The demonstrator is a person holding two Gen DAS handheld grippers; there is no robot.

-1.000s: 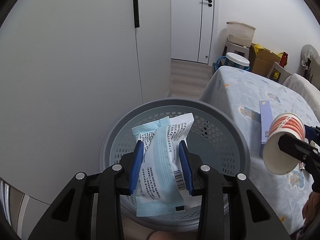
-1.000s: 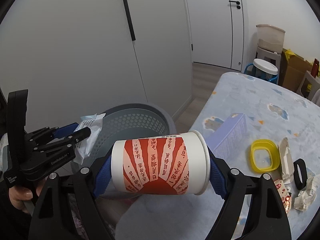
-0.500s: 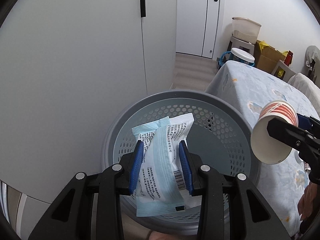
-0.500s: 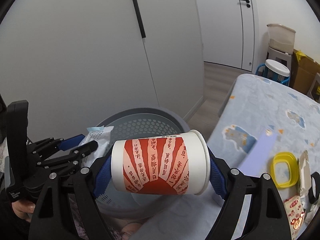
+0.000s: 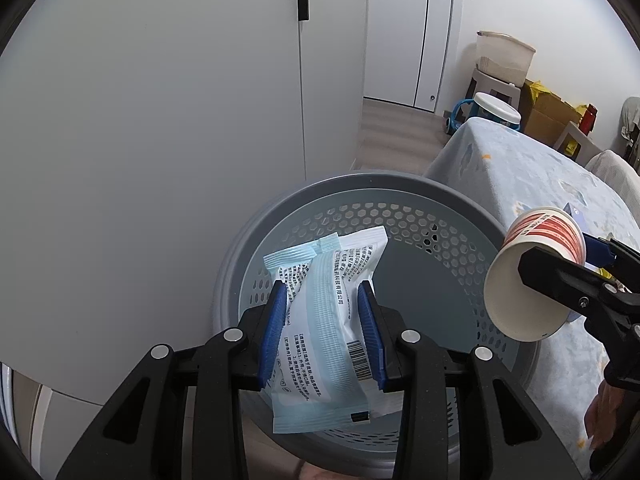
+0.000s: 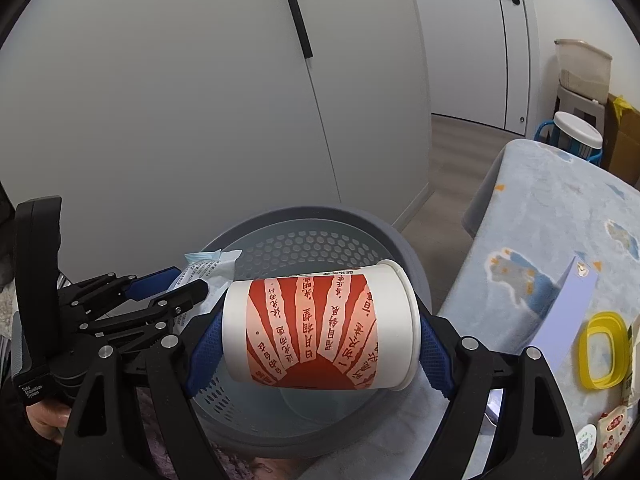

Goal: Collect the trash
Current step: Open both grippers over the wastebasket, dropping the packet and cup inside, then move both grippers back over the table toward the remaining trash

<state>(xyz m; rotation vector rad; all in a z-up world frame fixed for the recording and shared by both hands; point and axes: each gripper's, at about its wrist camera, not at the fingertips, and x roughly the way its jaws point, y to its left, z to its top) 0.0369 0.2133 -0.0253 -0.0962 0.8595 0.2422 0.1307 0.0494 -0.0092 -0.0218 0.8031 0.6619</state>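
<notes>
Beside white cupboard doors (image 5: 180, 120) stands a grey basket (image 5: 400, 188). Above it, the left tool (image 5: 322, 320) grips a packet (image 5: 320, 320). The right tool (image 6: 320, 344) clamps a paper cup (image 6: 316, 332)

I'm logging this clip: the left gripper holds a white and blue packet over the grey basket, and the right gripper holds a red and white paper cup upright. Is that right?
Not quite. The paper cup lies on its side between the right gripper pads, as the right wrist view shows. The rest holds: the left gripper clamps the white and blue packet over the grey basket.
</notes>
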